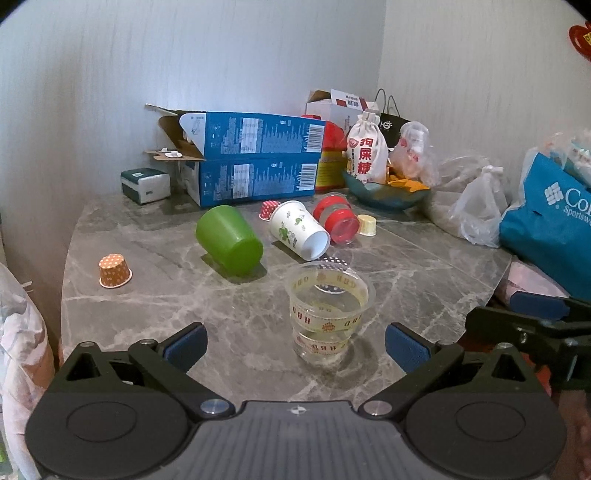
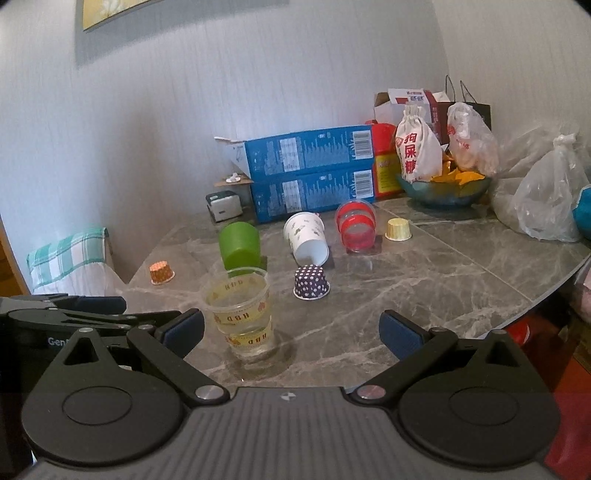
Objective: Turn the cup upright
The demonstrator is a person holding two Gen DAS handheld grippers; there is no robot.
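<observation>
Standing upright on counter (image 1: 147, 314): clear cup (image 1: 328, 314), between spread left gripper (image 1: 295, 347) | right gripper (image 2: 291, 332) spread, empty | risk: light cup toppled by a stray finger; green cup (image 1: 229, 245) left lying.

The table (image 2: 424, 266) is gray stone with white lines running through it. It stands in a corner where two pale walls (image 1: 221, 55) meet. The walls have thin stripes going up and down. A picture (image 2: 107, 13) hangs high on one wall. A green and white checked cloth (image 2: 66, 258) lies beside the table.
</observation>
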